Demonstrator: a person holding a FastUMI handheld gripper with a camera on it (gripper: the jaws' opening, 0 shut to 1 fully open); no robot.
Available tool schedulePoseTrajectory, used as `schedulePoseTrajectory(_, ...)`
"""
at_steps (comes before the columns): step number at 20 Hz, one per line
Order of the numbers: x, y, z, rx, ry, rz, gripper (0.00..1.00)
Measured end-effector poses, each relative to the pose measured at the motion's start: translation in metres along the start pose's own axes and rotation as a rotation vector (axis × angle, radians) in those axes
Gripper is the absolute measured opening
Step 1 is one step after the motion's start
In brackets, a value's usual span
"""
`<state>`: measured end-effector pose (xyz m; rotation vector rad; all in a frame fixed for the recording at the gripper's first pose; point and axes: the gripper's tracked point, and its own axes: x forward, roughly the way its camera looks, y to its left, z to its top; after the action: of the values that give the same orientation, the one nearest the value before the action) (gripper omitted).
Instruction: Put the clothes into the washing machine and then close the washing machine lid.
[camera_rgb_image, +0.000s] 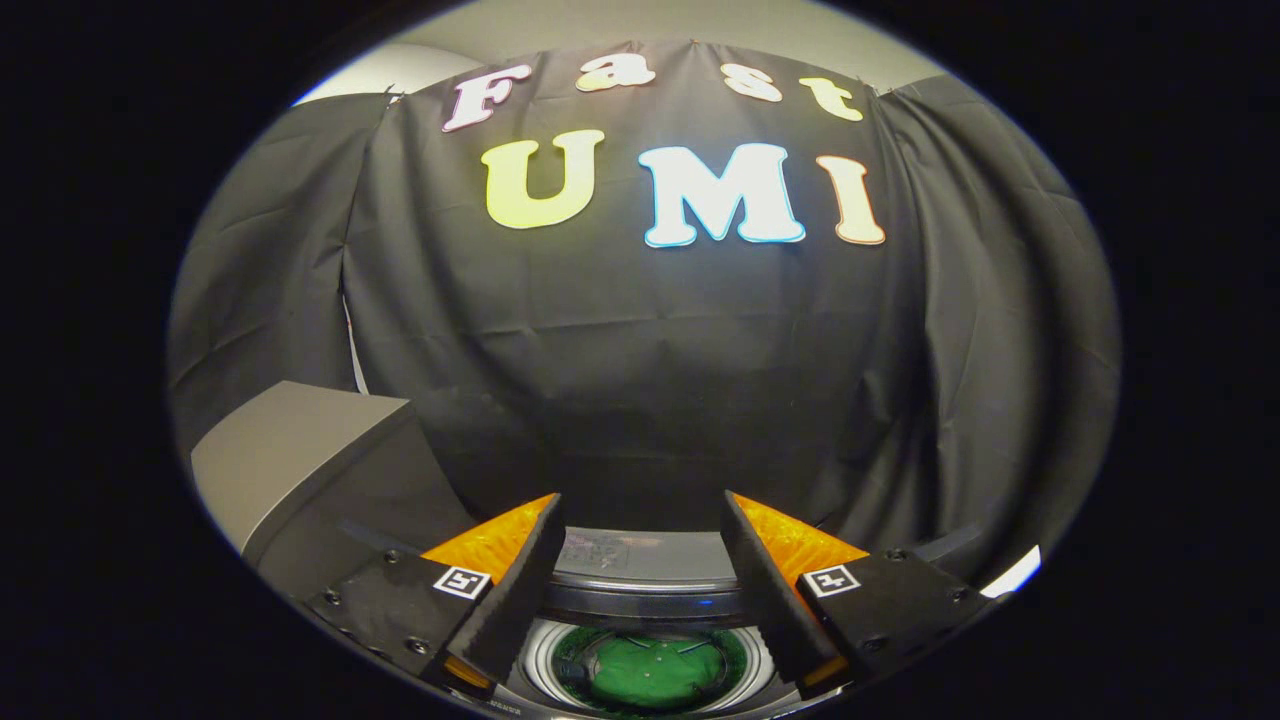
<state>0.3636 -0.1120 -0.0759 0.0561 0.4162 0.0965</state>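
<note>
Two fingers frame our view, spread well apart with nothing between them; the gripper (640, 520) holds and touches nothing. We are poised above the washing machine (640, 580), tipped forward so that we look both down into its mouth and out toward the back of the booth.

Just below and between the fingers we see the round opening of the drum (650, 670), ringed by a pale metal rim. One green garment (655, 672) lies inside the drum, at its bottom. We count one piece of clothing; whether more sits beneath it we cannot tell.

Just ahead of the fingertips runs the machine's grey top panel (640, 560), a curved band behind the opening. Whether it is the lid we cannot tell.

Farther off, beyond the left finger, one grey box-like block (300, 450) stands against the black cloth wall (640, 350).
</note>
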Motion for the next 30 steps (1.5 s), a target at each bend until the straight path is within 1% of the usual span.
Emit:
schedulePoseTrajectory(2, -0.035, 0.003, -0.026, -0.009, -0.012, 0.002, 0.98)
schedulePoseTrajectory(3, -0.045, 0.005, -0.034, -0.012, -0.018, 0.003, 0.98)
schedulePoseTrajectory(5, -0.054, 0.006, -0.049, -0.03, -0.024, -0.004, 0.98)
schedulePoseTrajectory(6, -0.06, 0.003, -0.058, -0.056, -0.036, -0.026, 0.98)
schedulePoseTrajectory(8, -0.07, 0.006, -0.08, -0.122, -0.033, -0.031, 0.99)
schedulePoseTrajectory(12, -0.097, 0.033, -0.129, -0.223, -0.021, 0.025, 1.0)
schedulePoseTrajectory(14, -0.114, 0.045, -0.143, -0.236, -0.036, 0.06, 1.0)
schedulePoseTrajectory(17, -0.143, 0.058, -0.145, -0.271, -0.098, 0.086, 0.98)
schedulePoseTrajectory(21, -0.182, 0.086, -0.133, -0.368, -0.216, 0.18, 0.98)
schedulePoseTrajectory(23, -0.206, 0.097, -0.139, -0.353, -0.251, 0.234, 0.98)
schedulePoseTrajectory(25, -0.231, 0.101, -0.141, -0.318, -0.276, 0.256, 0.98)
schedulePoseTrajectory(27, -0.256, 0.108, -0.14, -0.278, -0.299, 0.256, 0.98)
schedulePoseTrajectory(30, -0.293, 0.116, -0.143, -0.221, -0.33, 0.22, 0.98)
